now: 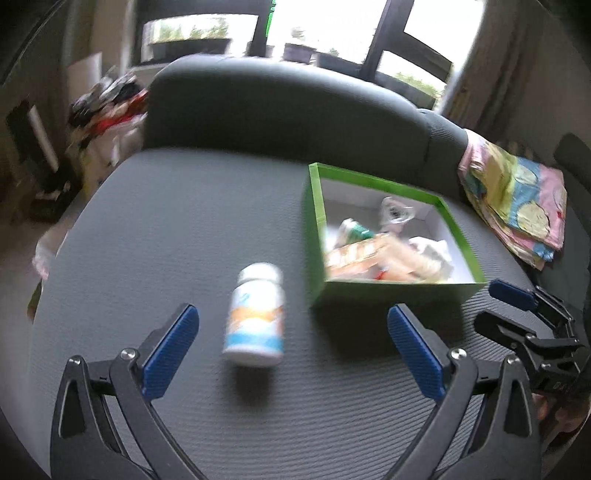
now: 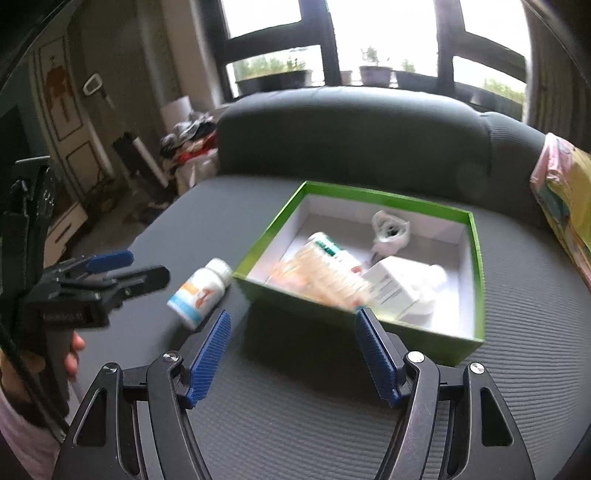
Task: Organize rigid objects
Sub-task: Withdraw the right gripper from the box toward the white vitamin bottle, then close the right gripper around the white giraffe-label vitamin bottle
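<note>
- The white bottle (image 1: 255, 314) looks smeared in the left wrist view, so we cannot read its label.
- The things inside the green box (image 1: 391, 284) blur together there. We cannot name most of them.
- The bright folded cloth (image 2: 565, 206) is cut off by the right wrist picture's edge.
- The pile (image 2: 192, 142) beside the sofa is too small to tell.

Daylight from the overexposed windows (image 2: 384, 33) backlights both views — frames nearly silhouetted. Motion blur softens the bottle (image 1: 255, 314) and the green box (image 2: 369, 258) contents; soft shadows fall forward — fisheye edges bend, corners vignette black.
</note>
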Motion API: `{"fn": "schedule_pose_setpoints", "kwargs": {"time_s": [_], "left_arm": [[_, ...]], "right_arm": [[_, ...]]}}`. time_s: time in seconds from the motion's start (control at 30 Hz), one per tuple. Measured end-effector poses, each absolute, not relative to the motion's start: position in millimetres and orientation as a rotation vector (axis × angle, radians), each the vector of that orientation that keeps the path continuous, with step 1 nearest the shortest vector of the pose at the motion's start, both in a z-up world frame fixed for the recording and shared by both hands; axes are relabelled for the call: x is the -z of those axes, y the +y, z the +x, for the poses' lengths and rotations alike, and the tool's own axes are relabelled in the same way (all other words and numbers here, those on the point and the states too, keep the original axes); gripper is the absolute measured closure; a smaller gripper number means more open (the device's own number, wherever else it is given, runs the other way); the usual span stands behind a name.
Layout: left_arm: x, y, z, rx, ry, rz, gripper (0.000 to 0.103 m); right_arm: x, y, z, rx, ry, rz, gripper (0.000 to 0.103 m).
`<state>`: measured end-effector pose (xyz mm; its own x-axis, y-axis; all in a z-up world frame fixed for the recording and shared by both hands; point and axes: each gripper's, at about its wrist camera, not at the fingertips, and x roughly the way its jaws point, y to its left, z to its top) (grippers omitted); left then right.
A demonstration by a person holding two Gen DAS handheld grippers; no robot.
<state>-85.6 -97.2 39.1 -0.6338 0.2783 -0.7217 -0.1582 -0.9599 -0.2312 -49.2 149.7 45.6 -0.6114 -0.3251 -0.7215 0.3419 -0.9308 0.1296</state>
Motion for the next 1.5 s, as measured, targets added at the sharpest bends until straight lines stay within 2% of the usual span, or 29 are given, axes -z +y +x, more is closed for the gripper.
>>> {"fn": "schedule_pose_setpoints", "kwargs": {"time_s": [0.3, 0.63, 0.77, 1.03, 1.07, 1.13, 1.27, 1.37, 1.5], "left_arm": [[-2, -135, -82, -2.606, -0.377, -1.3, 0.001], [30, -134, -83, -2.553, -0.322, -1.285, 0.002], [43, -130, -93, -2.54, -0.321, -1.309, 0.01], [48, -121, -106, -2.515, -0.32, -1.25, 0.018], [49, -121, -108, -2.514, -0.323, -1.245, 0.026], [51, -117, -111, -2.506, -0.321, -1.237, 0.033], [55, -112, -115, -2.504, -0.288, -1.23, 0.034], [55, -109, -119, -2.494, -0.28, -1.218, 0.041], [58, -109, -122, -2.481, -0.283, -1.224, 0.041]], "right_arm": [[-16, 106, -36, 2.372, 0.064, 1.155, 0.032], [26, 90, -71, 2.148, -0.388, 1.29, 0.032], [37, 76, -88, 2.126, -0.448, 1.318, 0.032], [54, 43, -131, 2.078, -0.537, 1.407, 0.032], [56, 39, -135, 2.081, -0.531, 1.422, 0.032], [59, 31, -141, 2.091, -0.498, 1.434, 0.032], [64, 20, -150, 2.117, -0.467, 1.474, 0.032], [68, 17, -156, 2.124, -0.474, 1.505, 0.032], [77, 8, -163, 2.11, -0.471, 1.568, 0.032]]}}
